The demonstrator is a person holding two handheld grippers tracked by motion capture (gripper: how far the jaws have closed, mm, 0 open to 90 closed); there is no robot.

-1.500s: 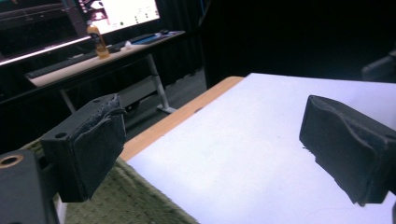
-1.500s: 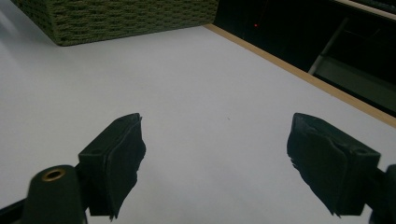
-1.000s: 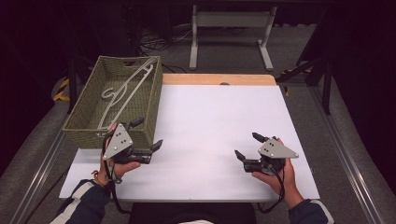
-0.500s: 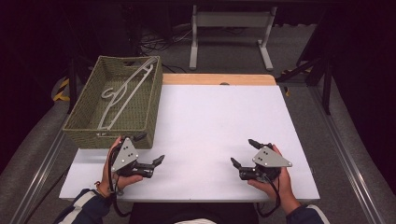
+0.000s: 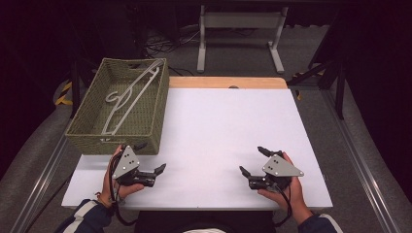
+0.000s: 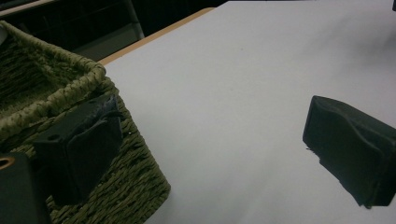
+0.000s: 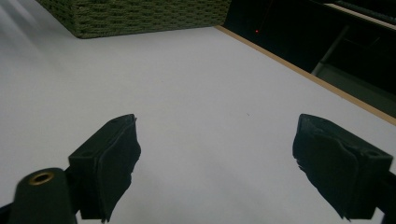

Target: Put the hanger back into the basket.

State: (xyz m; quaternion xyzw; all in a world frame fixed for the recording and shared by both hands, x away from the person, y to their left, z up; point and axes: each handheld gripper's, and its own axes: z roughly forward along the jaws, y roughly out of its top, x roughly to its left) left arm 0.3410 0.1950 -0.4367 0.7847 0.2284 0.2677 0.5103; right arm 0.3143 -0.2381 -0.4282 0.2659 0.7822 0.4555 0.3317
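An olive woven basket stands on the left of the white table, with a white hanger lying aslant inside it. My left gripper is held open just in front of the basket's near right corner, nothing between its jaws. In the left gripper view the left gripper has one jaw against the basket wall. My right gripper is open over the near right of the table. In the right gripper view the right gripper spans bare white surface, the basket far off.
A wooden strip edges the table's far side. Beyond it a metal stand and cables sit on the dark floor. Metal rails run along both sides of the table.
Both hands have drawn back a little toward the near edge of the table. The jaws of both grippers stay spread apart, holding nothing.
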